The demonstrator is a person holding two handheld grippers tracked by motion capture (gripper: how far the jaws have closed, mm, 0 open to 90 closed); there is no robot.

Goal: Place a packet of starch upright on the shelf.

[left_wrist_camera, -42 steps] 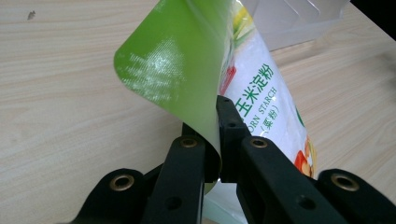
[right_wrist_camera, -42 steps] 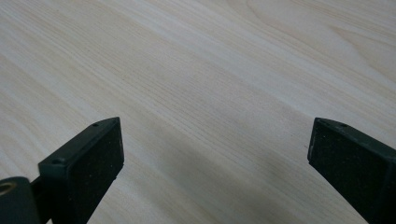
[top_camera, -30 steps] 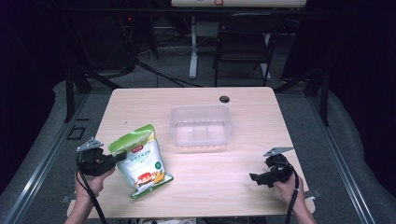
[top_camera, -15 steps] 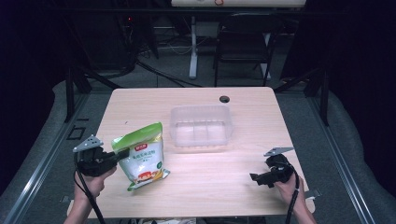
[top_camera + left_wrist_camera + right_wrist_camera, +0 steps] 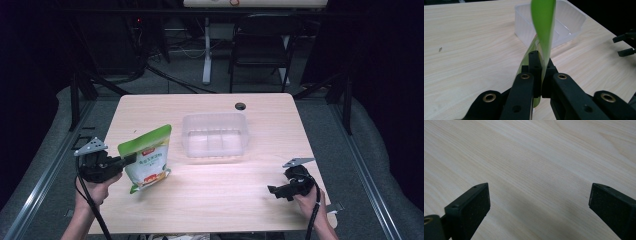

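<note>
A green and white snack pouch hangs upright just above the table's left side, edge-on as a green strip in the left gripper view. My left gripper is shut on the pouch's left edge, its jaws pressed together on the film. A clear plastic container with dividers stands at the table's middle, beyond the pouch. My right gripper rests low at the table's right front, jaws wide open with nothing between them.
The light wooden table has a round cable hole near its far edge. A dark chair and a white desk leg stand beyond the table. The right gripper's open jaws show at the right in the left gripper view.
The left gripper has lifted the pouch from lying flat on the table to hanging upright. The right gripper has stayed where it was.
</note>
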